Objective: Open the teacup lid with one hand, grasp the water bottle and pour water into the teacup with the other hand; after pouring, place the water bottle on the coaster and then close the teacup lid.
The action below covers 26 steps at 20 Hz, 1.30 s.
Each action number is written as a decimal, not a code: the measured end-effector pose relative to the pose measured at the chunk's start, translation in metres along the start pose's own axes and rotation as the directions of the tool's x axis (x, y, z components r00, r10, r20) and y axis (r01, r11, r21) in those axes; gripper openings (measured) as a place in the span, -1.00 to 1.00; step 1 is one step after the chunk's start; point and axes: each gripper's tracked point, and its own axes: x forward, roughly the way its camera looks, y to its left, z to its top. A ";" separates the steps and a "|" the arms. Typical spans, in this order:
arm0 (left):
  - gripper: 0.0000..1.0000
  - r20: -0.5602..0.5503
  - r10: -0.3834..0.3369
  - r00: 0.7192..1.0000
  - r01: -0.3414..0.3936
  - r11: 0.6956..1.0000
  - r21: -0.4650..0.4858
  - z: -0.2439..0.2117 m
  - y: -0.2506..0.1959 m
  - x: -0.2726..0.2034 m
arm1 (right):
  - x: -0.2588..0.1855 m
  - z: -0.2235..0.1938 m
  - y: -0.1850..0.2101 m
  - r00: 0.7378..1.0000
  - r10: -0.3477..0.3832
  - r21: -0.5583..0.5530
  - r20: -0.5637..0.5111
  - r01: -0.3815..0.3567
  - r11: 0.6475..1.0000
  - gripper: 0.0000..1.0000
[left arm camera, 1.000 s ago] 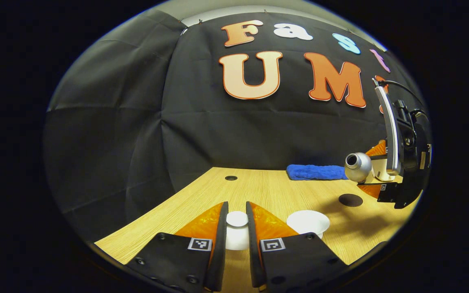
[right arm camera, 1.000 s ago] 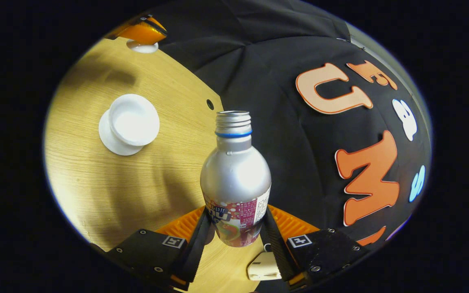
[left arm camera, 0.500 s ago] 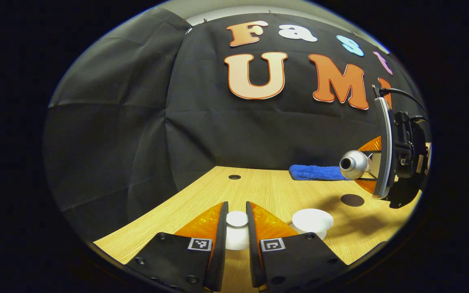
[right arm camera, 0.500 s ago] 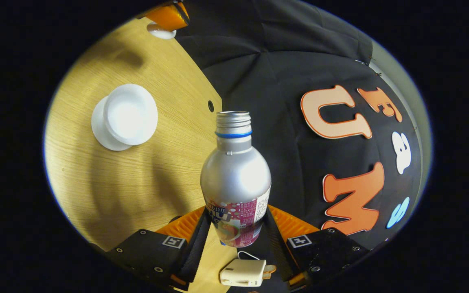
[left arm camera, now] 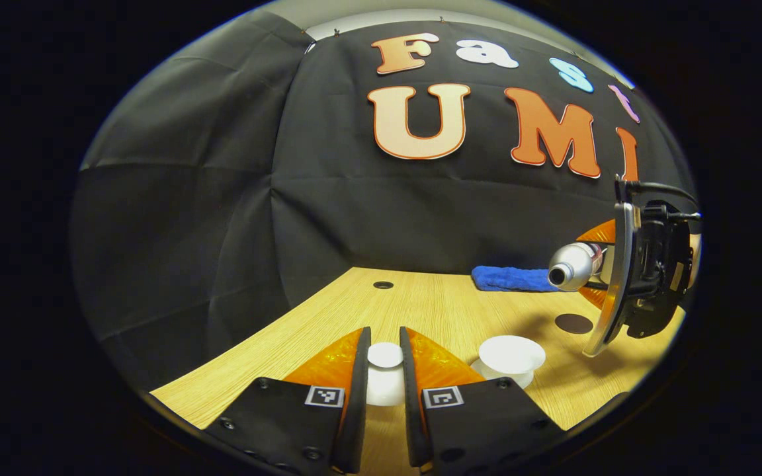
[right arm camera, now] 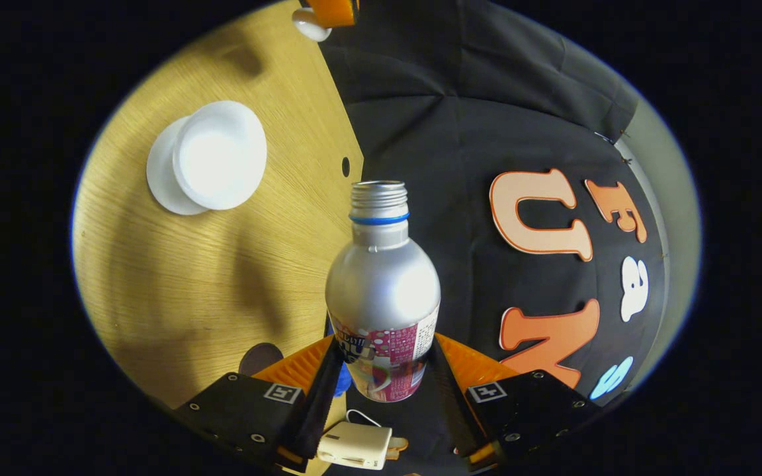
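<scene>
Tipped further sideways, right claw [right arm camera: 381, 377] grips bottle [right arm camera: 382, 291]; left claw [left arm camera: 385, 380] seemingly pinches lid [left arm camera: 385, 377].

We see the silver water bottle [right arm camera: 382, 277] tipped sideways, uncapped; white teacup [right arm camera: 219, 155] open on its saucer; lid [left arm camera: 385, 355] lifted; dark coaster [left arm camera: 573, 323] bare.

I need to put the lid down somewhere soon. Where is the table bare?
Bare wood runs from the left gripper and its lid back to the small table hole. Crowded to its right: teacup, dark coaster, blue cloth, bottle overhead.
</scene>
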 end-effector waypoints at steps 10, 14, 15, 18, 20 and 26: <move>-0.41 -0.001 0.002 1.000 -0.002 1.000 -0.003 -0.001 0.004 -0.001 | -0.006 0.006 -0.004 0.996 -0.086 -0.165 0.039 0.091 0.982 0.53; -0.41 -0.003 0.000 1.000 0.000 1.000 -0.006 -0.002 0.003 -0.002 | -0.005 0.005 -0.007 0.993 -0.102 -0.196 0.050 0.110 0.974 0.53; -0.41 -0.005 -0.001 1.000 0.001 1.000 -0.005 -0.002 0.004 -0.001 | -0.005 0.005 -0.008 0.993 -0.106 -0.203 0.050 0.114 0.972 0.53; -0.41 -0.004 0.001 1.000 -0.001 1.000 -0.005 -0.002 0.004 -0.002 | -0.002 0.004 -0.013 0.991 -0.125 -0.226 0.052 0.134 0.965 0.53; -0.41 -0.002 0.001 1.000 -0.001 1.000 -0.007 -0.002 0.005 -0.003 | -0.002 0.003 -0.013 0.990 -0.130 -0.227 0.049 0.138 0.964 0.53; -0.41 -0.001 -0.007 1.000 0.007 1.000 -0.012 -0.001 0.003 -0.004 | -0.004 0.002 -0.035 0.984 -0.167 -0.259 0.067 0.179 0.949 0.53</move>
